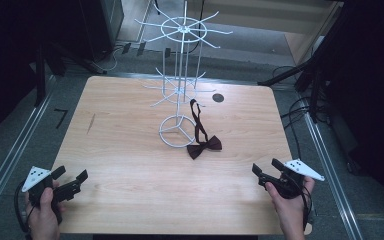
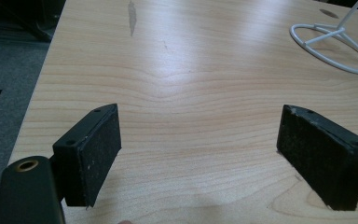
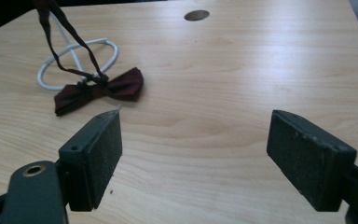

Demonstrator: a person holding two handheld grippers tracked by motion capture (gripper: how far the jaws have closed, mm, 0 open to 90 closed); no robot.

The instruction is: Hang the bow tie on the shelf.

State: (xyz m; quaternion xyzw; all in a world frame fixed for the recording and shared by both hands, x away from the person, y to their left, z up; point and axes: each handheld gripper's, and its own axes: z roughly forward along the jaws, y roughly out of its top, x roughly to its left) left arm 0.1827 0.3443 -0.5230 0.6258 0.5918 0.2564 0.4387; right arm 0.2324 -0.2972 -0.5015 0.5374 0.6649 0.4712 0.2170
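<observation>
A dark red bow tie (image 1: 204,146) lies on the wooden table (image 1: 130,150) beside the round base of a white wire display rack (image 1: 179,75). Its strap (image 1: 196,117) runs up and hangs from a low arm of the rack. In the right gripper view the bow tie (image 3: 100,89) lies ahead and to the left of the jaws. My left gripper (image 1: 71,175) is held at the table's near left corner, open and empty. My right gripper (image 1: 266,169) is held at the near right corner, open and empty. The rack's base ring (image 2: 333,46) shows at the left gripper view's upper right.
A dark round hole (image 1: 218,97) sits in the tabletop behind the rack, seen also in the right gripper view as the hole (image 3: 196,15). Dark stands and cables (image 1: 300,107) surround the table on the grey floor. A faint scuff (image 2: 131,16) marks the wood at the left.
</observation>
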